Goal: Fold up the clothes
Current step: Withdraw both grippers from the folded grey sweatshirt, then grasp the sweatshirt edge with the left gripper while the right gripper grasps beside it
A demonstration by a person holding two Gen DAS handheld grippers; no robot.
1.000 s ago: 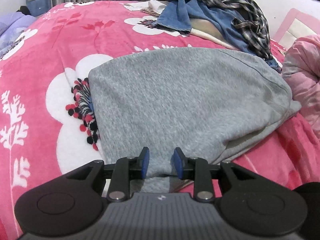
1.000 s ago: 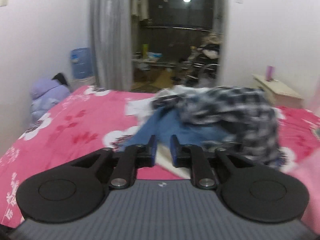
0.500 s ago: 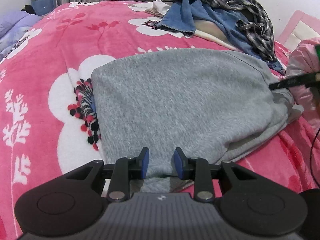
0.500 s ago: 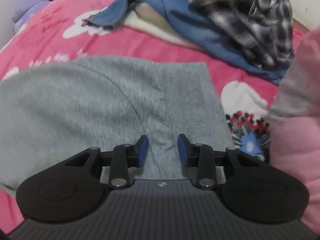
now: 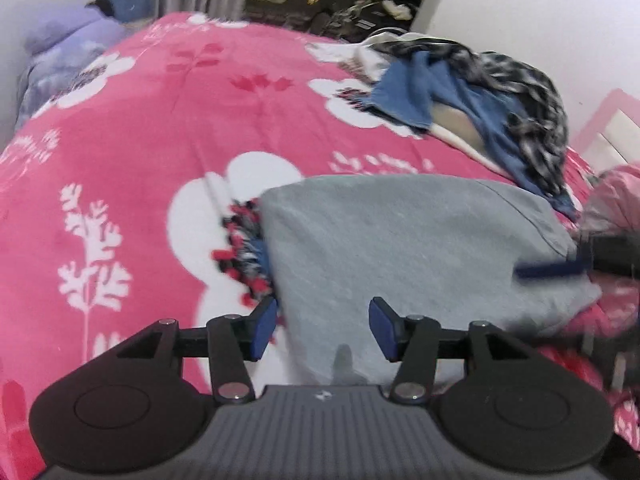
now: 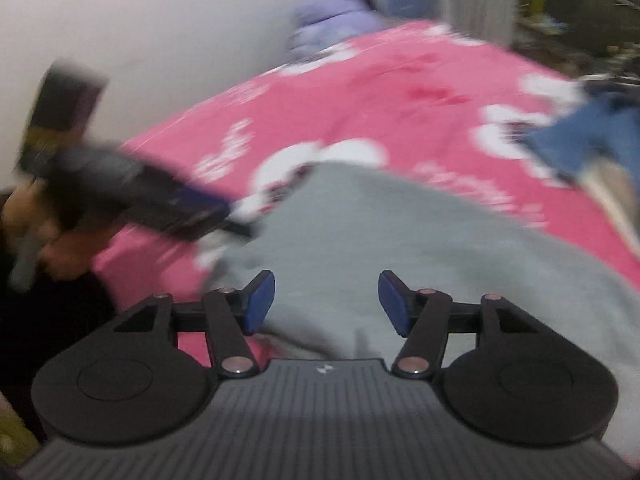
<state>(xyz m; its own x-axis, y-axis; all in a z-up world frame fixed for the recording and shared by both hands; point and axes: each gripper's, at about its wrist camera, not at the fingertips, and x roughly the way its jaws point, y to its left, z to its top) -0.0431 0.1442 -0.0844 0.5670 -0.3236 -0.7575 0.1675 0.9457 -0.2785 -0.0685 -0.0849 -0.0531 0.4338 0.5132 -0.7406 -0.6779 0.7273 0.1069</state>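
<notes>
as jaws open, both tools [image 5: 322,330] [image 6: 326,304] angled downward

Both views are softly and evenly lit, with only faint shadows cast. Strong motion blur is seen in the right wrist view, milder in the left. Edges are bent by fisheye distortion and corners are darkened.

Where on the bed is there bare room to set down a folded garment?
The pink blanket lies bare left of and beyond the grey garment, up to the purple bundle. Crowded: the clothes pile at far right and the pink bedding beside the grey garment.
</notes>
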